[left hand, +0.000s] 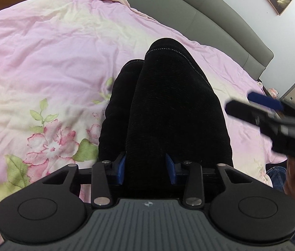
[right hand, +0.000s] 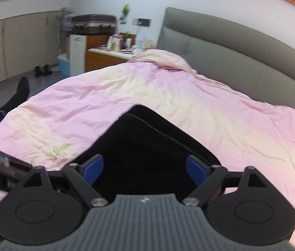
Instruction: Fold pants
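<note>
Black corduroy pants (left hand: 168,108) lie folded lengthwise on a pink floral duvet (left hand: 42,67), legs stacked and running away from me. My left gripper (left hand: 147,167) is at the near end of the pants, its blue pads partly closed on the cloth between them. My right gripper (left hand: 258,104) shows at the right of the pants, blurred. In the right wrist view the right gripper (right hand: 145,169) stands wide open above the near end of the pants (right hand: 147,146), with the cloth passing between its pads (right hand: 94,167).
A grey padded headboard (right hand: 231,58) runs along the far side of the bed. A wooden bedside table (right hand: 105,56) with clutter, a white unit and a suitcase stand beyond the bed. The person's jeans leg and sock (right hand: 15,96) show at left.
</note>
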Demonstrator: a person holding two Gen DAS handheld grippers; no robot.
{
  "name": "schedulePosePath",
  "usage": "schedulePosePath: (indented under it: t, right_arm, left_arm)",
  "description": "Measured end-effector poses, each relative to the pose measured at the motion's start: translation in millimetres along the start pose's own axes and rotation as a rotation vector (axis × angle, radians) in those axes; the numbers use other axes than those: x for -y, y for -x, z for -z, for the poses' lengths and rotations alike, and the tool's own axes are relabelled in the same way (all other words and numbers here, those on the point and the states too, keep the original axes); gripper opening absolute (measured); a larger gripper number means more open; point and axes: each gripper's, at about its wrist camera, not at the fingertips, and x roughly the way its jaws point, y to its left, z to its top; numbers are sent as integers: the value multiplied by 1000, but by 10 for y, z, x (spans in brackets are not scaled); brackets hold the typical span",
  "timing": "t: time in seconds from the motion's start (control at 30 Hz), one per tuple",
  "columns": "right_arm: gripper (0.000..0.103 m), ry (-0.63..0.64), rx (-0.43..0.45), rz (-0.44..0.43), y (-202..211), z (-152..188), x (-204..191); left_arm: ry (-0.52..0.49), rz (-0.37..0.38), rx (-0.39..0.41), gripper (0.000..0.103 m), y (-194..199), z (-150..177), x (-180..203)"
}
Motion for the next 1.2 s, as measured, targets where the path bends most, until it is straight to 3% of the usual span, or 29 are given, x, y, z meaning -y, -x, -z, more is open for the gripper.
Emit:
schedulePosePath:
  t: [0.13,0.23,0.33,0.57,0.67,0.7,0.77,0.8,0.9,0.97,1.1,1.2]
  right_arm:
    - [89,21,-86,-101,-383,-449,119]
    - [78,15,-138,-283,-701,-742,286]
    - [77,153,-166,-467,-926,-965,367]
    - [77,328,-386,-545,-1483,-1200,510]
    - [77,309,-469,-606,-1683,-1145,555]
    - [67,296,-489,-632,-1742,-1106,557]
    - [32,295,-498,-721,-1782,-1015,526]
    - [25,325,-469,-732,-1738,-970,501]
    - [21,296,-412,-753,-1580,-893,594]
    - [21,245,-388,-764,-1405,-885,785]
    - [21,152,-361,-794,-927,-930,1210]
    - [22,106,-341,-822,-580,-1007,1500]
  left_arm:
    - [15,6,-1,44,-3,1,-13]
    - [21,15,-4,44,-4,-3,-26]
    - [29,24,-10,44,-13,-11,-49]
    - [38,35,-17,45,-23,-13,-67]
    - [44,40,-19,45,-39,-13,-80]
    - [49,40,-20,45,-43,-13,-89]
    - [63,31,-22,45,-45,-21,-102]
    - [71,23,-14,43,-34,-24,-95]
    - [5,13,11,35,48,3,59]
    - [-44,51,17,32,106,30,197]
    - [-47,289,-2,31,301,8,438]
    - [-58,416,-9,31,435,-39,626]
